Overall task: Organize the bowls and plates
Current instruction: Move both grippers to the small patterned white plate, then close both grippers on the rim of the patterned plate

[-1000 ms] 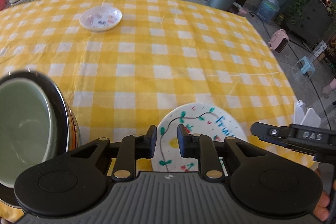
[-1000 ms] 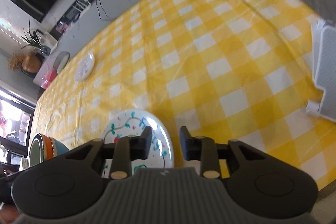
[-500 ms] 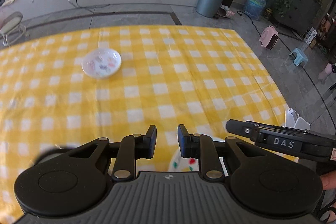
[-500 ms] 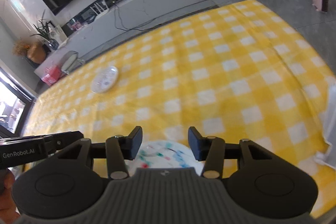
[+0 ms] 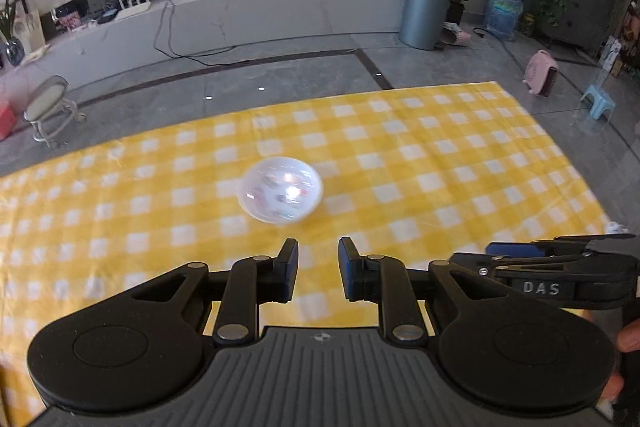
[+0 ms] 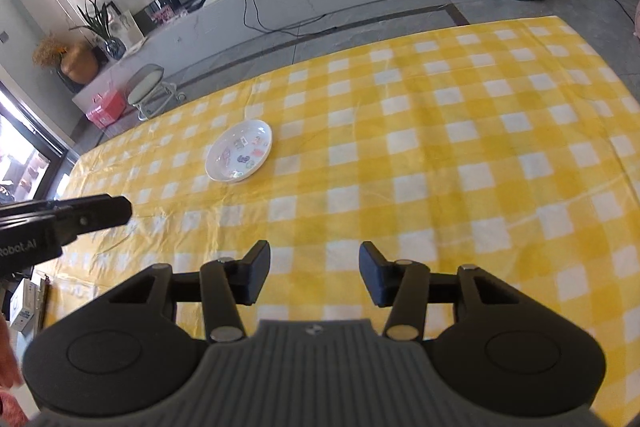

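A small white dish with coloured pictures sits on the yellow checked tablecloth, ahead of my left gripper. The left gripper is open with a narrow gap and empty, held above the cloth short of the dish. The dish also shows in the right wrist view, far ahead and to the left of my right gripper, which is open wide and empty. The right gripper's body shows at the lower right of the left wrist view. The left gripper's body shows at the left of the right wrist view.
The table's far edge drops to a grey floor. Beyond it stand a small stool, a grey bin and a long white counter. The painted plate and the stacked bowls are out of view.
Both grippers have lifted and tilted up, so the painted plate and the stacked bowls have dropped out of view. The small dish now lies straight ahead of the left gripper. The right jaws have widened.
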The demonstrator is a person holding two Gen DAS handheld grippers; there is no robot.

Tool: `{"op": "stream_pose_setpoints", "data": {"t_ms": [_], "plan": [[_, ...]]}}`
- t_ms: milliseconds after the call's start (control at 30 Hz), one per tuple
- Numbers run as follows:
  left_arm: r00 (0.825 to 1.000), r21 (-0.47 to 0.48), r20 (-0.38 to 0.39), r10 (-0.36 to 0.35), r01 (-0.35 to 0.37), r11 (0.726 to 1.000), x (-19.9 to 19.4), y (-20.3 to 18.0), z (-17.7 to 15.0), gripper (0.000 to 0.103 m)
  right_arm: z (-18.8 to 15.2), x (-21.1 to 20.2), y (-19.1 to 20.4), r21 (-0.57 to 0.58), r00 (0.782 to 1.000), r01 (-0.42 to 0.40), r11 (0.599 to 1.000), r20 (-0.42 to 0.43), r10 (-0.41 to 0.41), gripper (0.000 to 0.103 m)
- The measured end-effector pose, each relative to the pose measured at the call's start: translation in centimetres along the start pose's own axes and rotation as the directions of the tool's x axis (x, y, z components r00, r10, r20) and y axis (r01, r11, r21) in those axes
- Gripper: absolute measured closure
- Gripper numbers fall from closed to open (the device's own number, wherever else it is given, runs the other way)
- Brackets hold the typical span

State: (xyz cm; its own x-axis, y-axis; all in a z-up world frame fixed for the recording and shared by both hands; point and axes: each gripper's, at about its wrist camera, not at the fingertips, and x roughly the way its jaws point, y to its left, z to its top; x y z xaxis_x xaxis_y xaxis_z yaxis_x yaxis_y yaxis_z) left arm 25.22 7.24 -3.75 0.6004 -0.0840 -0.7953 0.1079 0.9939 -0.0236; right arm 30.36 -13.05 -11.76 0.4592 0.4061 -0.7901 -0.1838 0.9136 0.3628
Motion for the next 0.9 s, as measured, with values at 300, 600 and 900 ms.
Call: {"op": "stream_pose_setpoints", "data": {"t_ms": [300, 600, 900], "plan": [[0.996, -0.060, -0.036, -0.076, 0.073, 0.996, 3.6, 5.4, 1.5, 0.055, 2.3, 4.2, 2.0, -0.020, 1.000, 0.009, 1.000, -0.022, -0.010, 0.045], [0.988, -0.122, -0.068, -0.137, 0.128, 0.984, 8.2, 9.8, 2.2, 0.053, 4.5, 8.4, 2.0, 0.073, 0.998, -0.052, 0.996, -0.022, 0.054, 0.043], [0.976, -0.225, -0.079, -0.202, 0.180, 0.958, 13.4, 12.8, 2.8, 0.054, 6.3, 13.7, 2.1, 0.180, 0.993, -0.089, 0.980, -0.057, 0.100, 0.056]]}}
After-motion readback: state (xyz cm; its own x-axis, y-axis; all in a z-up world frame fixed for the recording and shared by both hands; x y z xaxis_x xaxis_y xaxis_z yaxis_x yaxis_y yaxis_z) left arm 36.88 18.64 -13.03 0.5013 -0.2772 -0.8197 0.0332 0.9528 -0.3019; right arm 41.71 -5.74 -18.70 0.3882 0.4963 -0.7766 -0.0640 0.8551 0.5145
